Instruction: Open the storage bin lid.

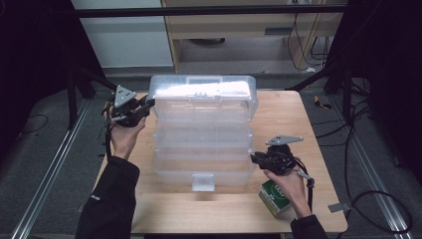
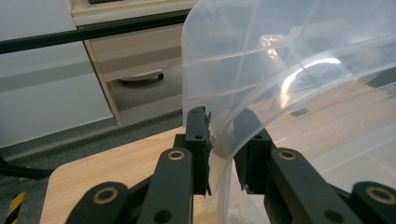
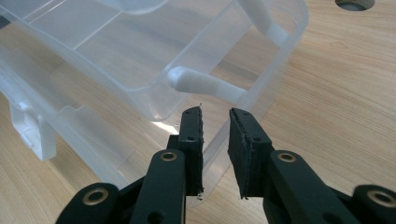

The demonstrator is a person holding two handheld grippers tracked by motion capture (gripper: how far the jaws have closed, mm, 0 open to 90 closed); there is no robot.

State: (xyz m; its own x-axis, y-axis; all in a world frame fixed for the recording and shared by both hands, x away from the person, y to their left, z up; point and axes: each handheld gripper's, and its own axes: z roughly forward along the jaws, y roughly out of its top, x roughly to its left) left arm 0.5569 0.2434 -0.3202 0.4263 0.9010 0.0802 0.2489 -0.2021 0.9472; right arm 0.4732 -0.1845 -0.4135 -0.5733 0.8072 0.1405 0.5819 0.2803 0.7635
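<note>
2 tools [image 1: 149, 105] [image 1: 254, 159] on clear box [image 1: 204, 129]

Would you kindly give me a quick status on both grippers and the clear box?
Left gripper pinching the clear box's raised lid edge. Right gripper clamped on the box's lower wall. Green carton beside right hand, not obstructing.
</note>
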